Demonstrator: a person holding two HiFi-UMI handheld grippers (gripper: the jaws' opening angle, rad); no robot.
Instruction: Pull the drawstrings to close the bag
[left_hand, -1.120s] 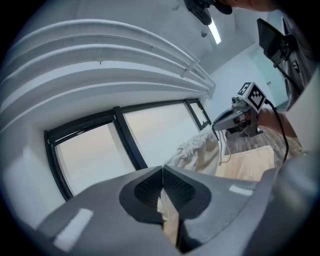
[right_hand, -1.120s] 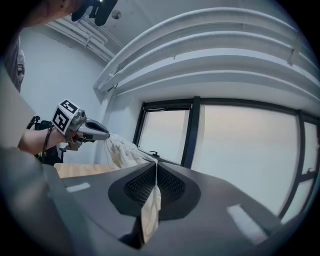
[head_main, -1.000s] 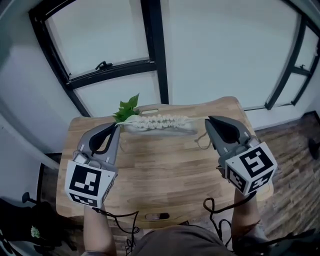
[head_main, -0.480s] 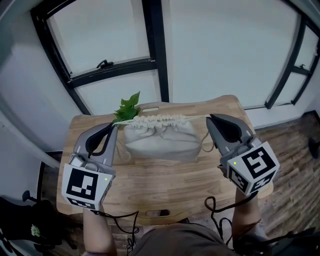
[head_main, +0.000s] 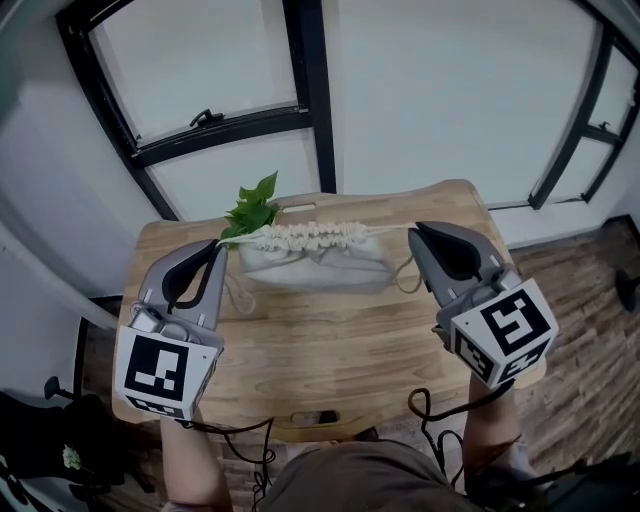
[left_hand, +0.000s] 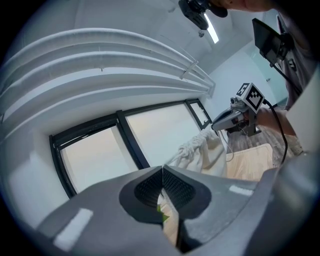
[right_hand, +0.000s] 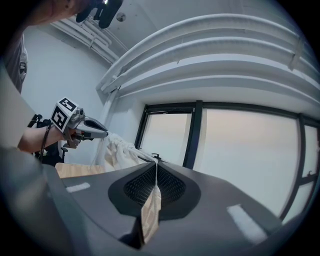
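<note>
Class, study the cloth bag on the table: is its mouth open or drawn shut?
Drawn shut: the top of the bag is bunched into tight gathers along the drawstring, stretched between the left gripper and right gripper.

Bright daylight from window (head_main: 430, 90); fisheye edges warped, corners perhaps soft.

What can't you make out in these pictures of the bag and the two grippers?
- Contents of the bag: in every view the gathered cloth hides them.
- Whether the bag's bottom rests on the table: the head view looks down too steeply to tell.
- The plant below its leaves: in the head view, the bag and the left gripper hide it.
</note>
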